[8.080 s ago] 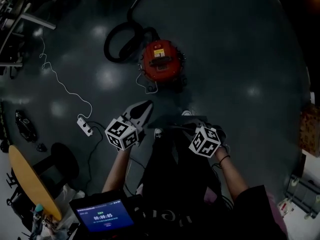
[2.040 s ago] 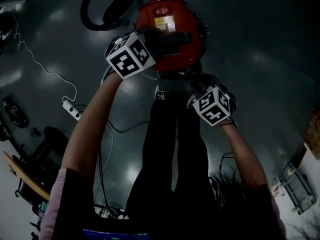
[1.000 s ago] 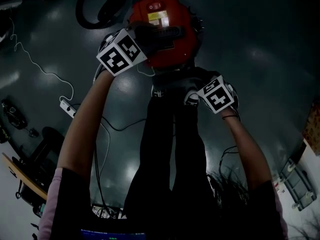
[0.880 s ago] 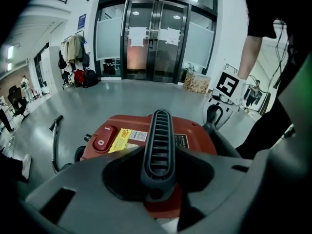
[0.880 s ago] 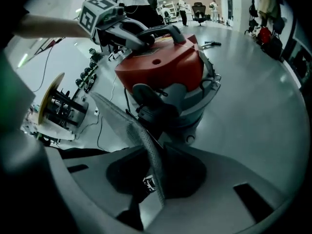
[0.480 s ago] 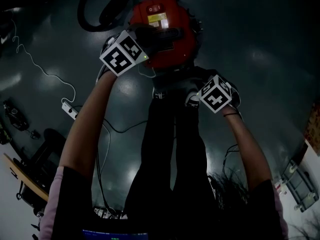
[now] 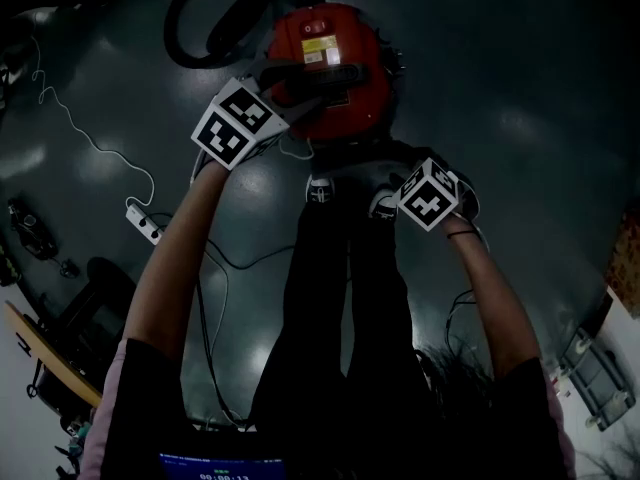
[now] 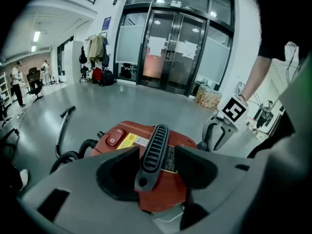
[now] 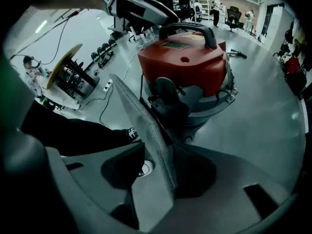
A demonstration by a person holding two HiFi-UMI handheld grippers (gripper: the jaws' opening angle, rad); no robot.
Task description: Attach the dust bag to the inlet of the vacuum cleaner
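Round red vacuum cleaner lid point(image 9: 185, 62): hard plastic, smooth and glossy, showing you soft highlights.
Black arched carrying handle point(image 8: 155, 147) on it: matt plastic, ribbed with fine crosswise slots.
Yellow rectangular label point(image 7: 322, 50): flat sticker, paper or film, you cannot tell which.
Grey dust bag sheet point(image 9: 146, 130): cloth-like, matt, rough dotted weave.
Grey floor point(image 7: 520, 98) under your feet: smooth, polished, mirroring the lights.

Glossy grey floor point(image 8: 146, 101) runs to tall glass doors point(image 8: 175, 57), a clothes rack point(image 8: 97, 50) standing left of them.
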